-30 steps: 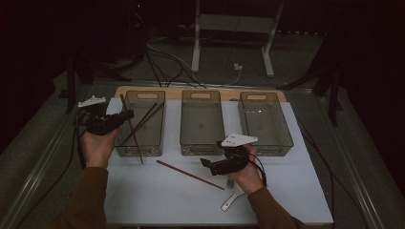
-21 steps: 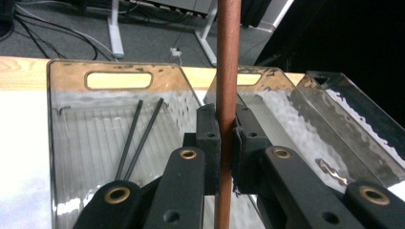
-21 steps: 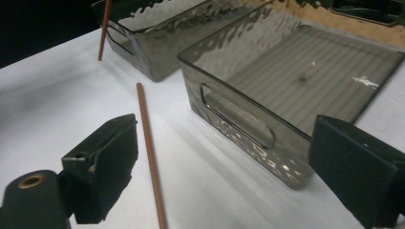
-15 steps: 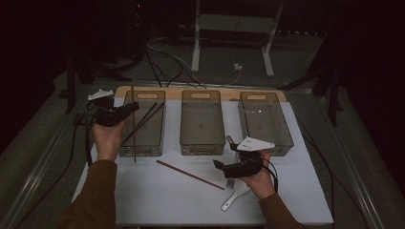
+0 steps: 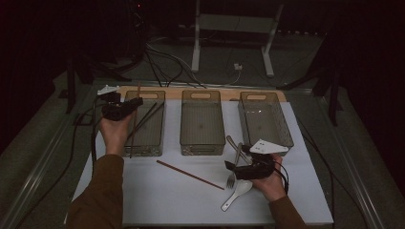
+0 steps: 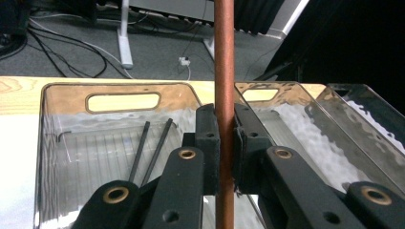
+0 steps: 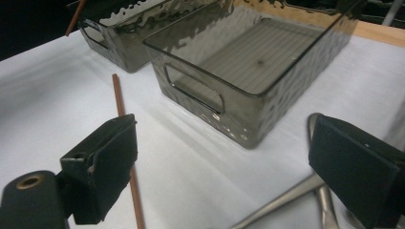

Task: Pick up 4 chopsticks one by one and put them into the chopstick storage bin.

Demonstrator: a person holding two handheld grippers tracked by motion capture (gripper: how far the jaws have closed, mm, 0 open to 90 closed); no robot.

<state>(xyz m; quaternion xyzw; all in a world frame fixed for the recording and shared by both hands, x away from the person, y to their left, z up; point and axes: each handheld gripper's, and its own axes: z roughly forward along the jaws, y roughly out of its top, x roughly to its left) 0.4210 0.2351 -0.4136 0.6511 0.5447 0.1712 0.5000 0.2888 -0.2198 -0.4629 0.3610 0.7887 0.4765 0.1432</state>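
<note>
My left tool [image 6: 224,157] pinches a brown chopstick [image 6: 224,71] upright above the left bin [image 5: 160,100]; released tilted, it could tip outside. My right tool [image 7: 224,167] gapes wide.

a thin reddish-brown chopstick [image 6: 224,95] stood upright over the left clear bin [image 5: 154,138], where two dark chopsticks [image 6: 152,145] lay.

Showing reddish-brown on the chopstick [image 6: 224,71] — black on two thinner sticks [image 6: 152,149], smoky ribbed grey on the bins [image 5: 202,121], white on the mat [image 5: 172,195].
</note>
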